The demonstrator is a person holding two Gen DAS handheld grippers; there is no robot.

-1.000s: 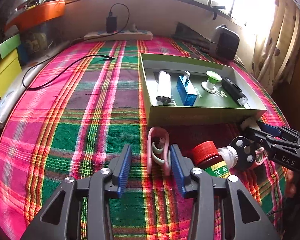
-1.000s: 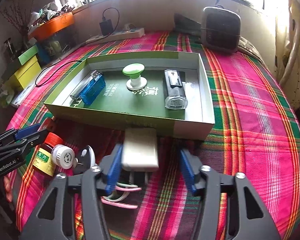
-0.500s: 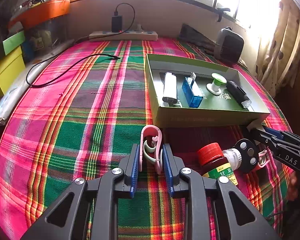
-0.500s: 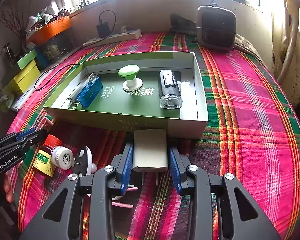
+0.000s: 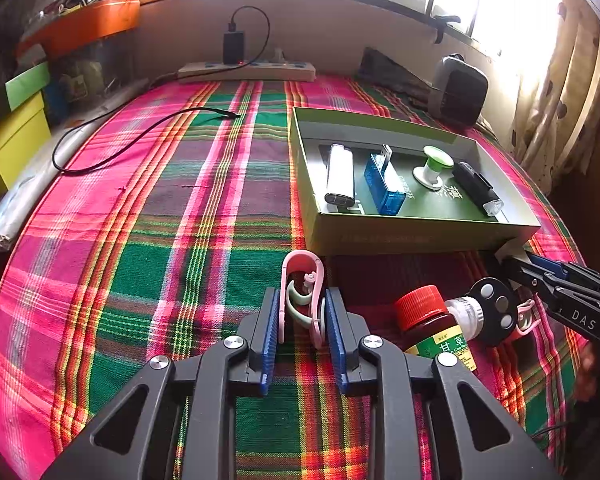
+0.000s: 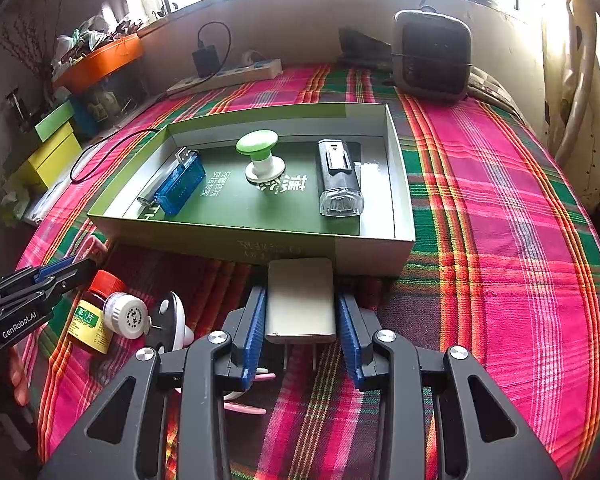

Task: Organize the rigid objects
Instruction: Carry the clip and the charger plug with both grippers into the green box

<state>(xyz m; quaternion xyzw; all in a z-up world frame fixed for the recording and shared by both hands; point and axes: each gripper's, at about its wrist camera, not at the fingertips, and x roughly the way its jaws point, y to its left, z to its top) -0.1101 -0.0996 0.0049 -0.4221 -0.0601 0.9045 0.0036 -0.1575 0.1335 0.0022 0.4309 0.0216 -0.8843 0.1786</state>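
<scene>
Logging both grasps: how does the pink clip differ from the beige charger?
The pink clip is a thin open loop, held in the left gripper; the beige charger is a solid flat block, in the right gripper. Both are outside the green box.

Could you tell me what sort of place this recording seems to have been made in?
Probably a room in a home, with a bed or table used as the work surface. A plaid cloth covers it below a window, a power strip with a plugged-in charger lies along the wall, and a small heater sits beside patterned curtains.
</scene>
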